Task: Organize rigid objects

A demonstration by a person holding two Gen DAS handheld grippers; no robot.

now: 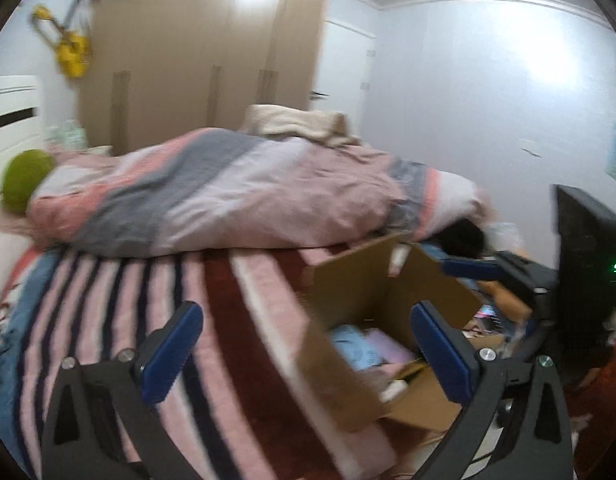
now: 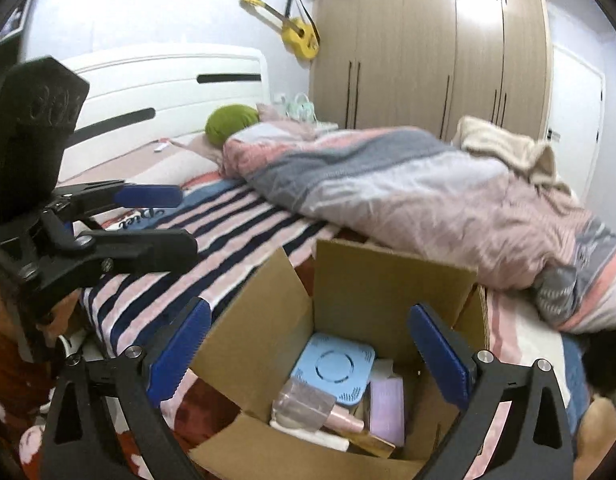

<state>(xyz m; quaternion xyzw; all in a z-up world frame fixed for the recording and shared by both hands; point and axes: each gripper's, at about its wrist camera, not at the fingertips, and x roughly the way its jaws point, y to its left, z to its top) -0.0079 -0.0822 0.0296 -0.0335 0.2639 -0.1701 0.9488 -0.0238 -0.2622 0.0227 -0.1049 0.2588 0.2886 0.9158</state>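
A: Where's the box?

B: The cardboard box (image 2: 348, 344) sits open on the striped blanket (image 2: 211, 232), flaps up, near the foot of the bed. Inside: a light blue square gadget (image 2: 334, 368) leaning against the back wall, a clear cup (image 2: 303, 404) lying on its side just in front of it, a lilac box (image 2: 386, 412) to the right, touching the blue one. Other bits lie below — too crowded to name.

A: And the tongs?

B: Right gripper (image 2: 308, 360) hangs over the box mouth, fingers spread wide, nothing between them. Left gripper (image 1: 308, 356) is spread as well and empty; it hovers over the blanket at the box's left wall (that view is blurred). From the right camera, the left gripper shows sideways at the left edge, above the stripes.

A: Beyond that?

B: A rumpled pink-and-grey quilt (image 2: 408, 196) heaped across the bed just behind the box, a cream towel (image 2: 504, 144) on top of it — and a green cushion (image 2: 229, 122) by the white headboard (image 2: 155, 84). Behind the bed, a tan wardrobe (image 2: 428, 52); a yellow toy guitar (image 2: 291, 28) hangs on the wall.
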